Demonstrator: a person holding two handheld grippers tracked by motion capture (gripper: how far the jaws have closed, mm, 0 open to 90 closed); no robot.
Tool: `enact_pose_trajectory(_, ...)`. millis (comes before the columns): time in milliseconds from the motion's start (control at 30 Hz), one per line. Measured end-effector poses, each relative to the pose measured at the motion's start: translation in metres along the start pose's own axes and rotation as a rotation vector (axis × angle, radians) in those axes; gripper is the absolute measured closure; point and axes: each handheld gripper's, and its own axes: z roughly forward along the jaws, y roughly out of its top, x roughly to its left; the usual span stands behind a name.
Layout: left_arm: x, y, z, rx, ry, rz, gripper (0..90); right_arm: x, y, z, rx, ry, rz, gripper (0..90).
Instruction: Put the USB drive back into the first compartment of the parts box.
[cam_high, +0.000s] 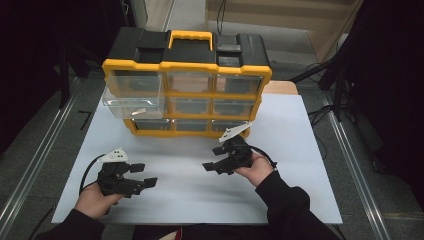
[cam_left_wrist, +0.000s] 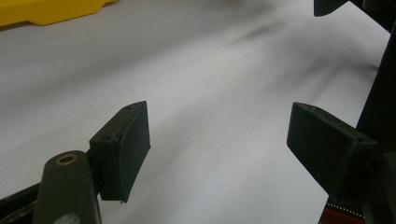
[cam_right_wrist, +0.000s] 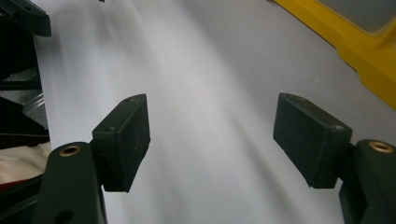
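A yellow and black drawer organizer (cam_high: 187, 85) with clear drawers stands at the back of the white table (cam_high: 300, 145). Its top left drawer (cam_high: 132, 100) is pulled out, with a small pale piece inside. My left gripper (cam_high: 144, 175) rests low near the front left, jaws open and pointing right; in the left gripper view (cam_left_wrist: 217, 140) nothing lies between its pads. My right gripper (cam_high: 214, 158) is held just in front of the organizer, pointing left, also open; the right gripper view (cam_right_wrist: 210, 140) has only bare table between the pads. The organizer's yellow edge (cam_right_wrist: 359, 51) lies at the right of that view.
The table's bare white surface lies between and around both grippers. A wooden board (cam_high: 281, 87) peeks out behind the organizer's right side. Metal floor rails (cam_high: 350, 160) run along both sides of the table, and dark stands (cam_high: 340, 70) are at the right.
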Motion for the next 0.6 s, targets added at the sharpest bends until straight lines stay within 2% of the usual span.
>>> enact_pose_trajectory(600,-0.001,0.0,0.0,0.0,0.002,-0.001,22.5,-0.007,-0.031,-0.033,-0.037,-0.031,0.049,25.3)
